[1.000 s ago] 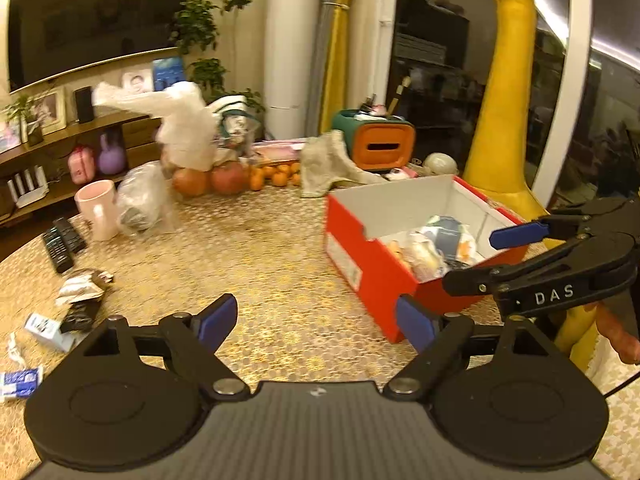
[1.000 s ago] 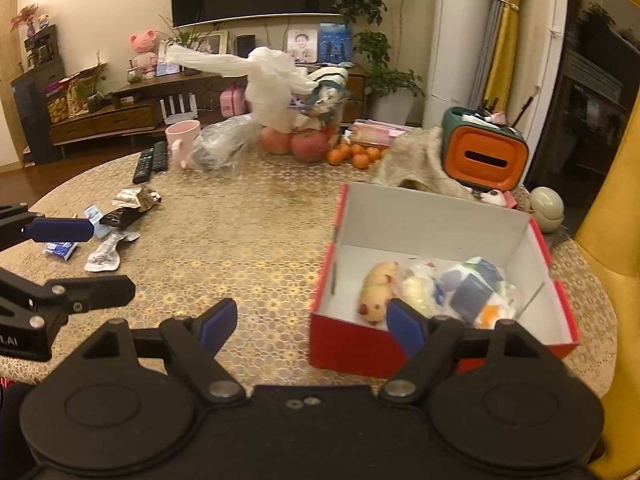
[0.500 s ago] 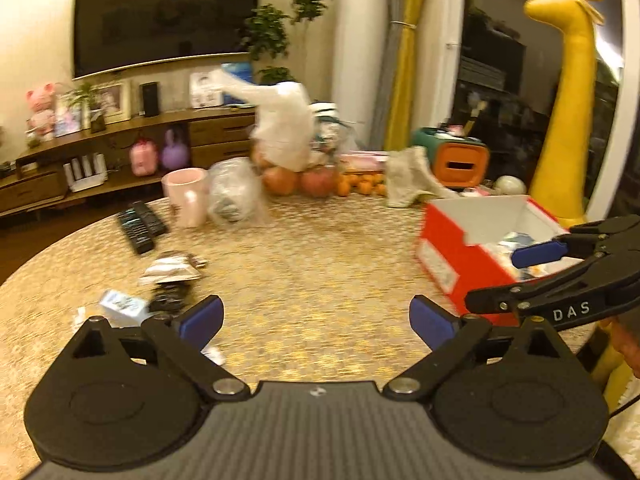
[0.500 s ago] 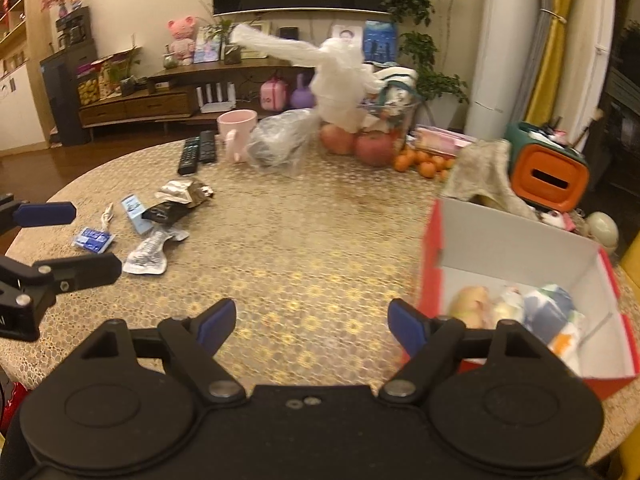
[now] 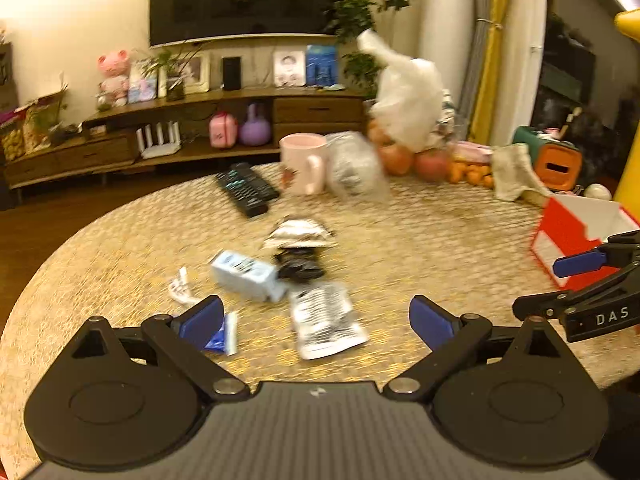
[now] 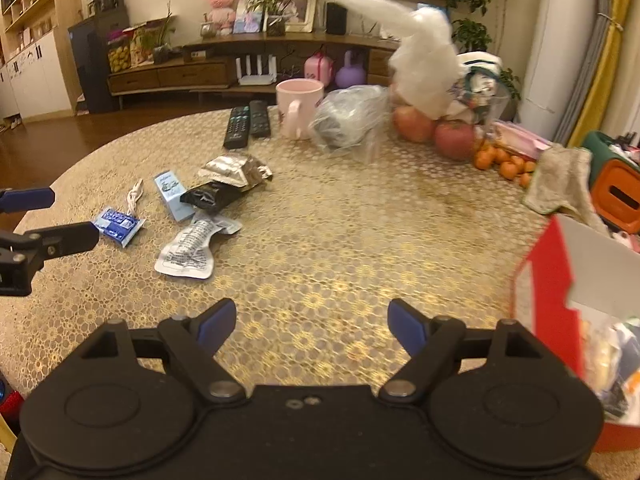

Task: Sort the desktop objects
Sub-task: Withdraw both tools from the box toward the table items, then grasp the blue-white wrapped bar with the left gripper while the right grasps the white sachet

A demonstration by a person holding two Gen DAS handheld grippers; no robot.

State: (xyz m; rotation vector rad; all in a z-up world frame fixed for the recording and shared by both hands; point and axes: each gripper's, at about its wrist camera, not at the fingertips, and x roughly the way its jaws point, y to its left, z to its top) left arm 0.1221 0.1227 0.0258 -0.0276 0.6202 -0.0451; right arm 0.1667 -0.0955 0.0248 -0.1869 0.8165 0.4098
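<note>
A: Where the left hand-held gripper (image 5: 316, 318) hangs over the counter (image 5: 420, 248), what lies nearest it?

B: Its jaws stand wide apart with nothing clamped. A white printed sachet (image 5: 326, 320) lies on the counter between them, untouched. A small blue packet (image 5: 222, 336) sits partly behind the left pad.

A: And a little further out?

B: A pale blue carton (image 5: 246, 276) lies on its side, with a black wrapper (image 5: 300, 266) just beside it and a silver foil wrapper (image 5: 300, 234) beyond that. A thin white cord (image 5: 180, 286) lies left of the carton.

A: The right hand-held gripper (image 6: 310, 326)?

B: Apart too, empty, only bare counter between the pads. The litter lies well to its left; the red box (image 6: 560, 304) stands at its right, white inside, with several wrapped items in it.

A: Further back?

B: Two black remotes (image 6: 246, 124), a pink mug (image 6: 298, 108), a clear plastic bag (image 6: 348, 120), then apples (image 6: 454, 138) and small oranges (image 6: 502, 162) under a white plastic bag (image 6: 424, 72). A beige cloth (image 6: 564, 180) leans by an orange-and-green container (image 6: 612, 188).
</note>
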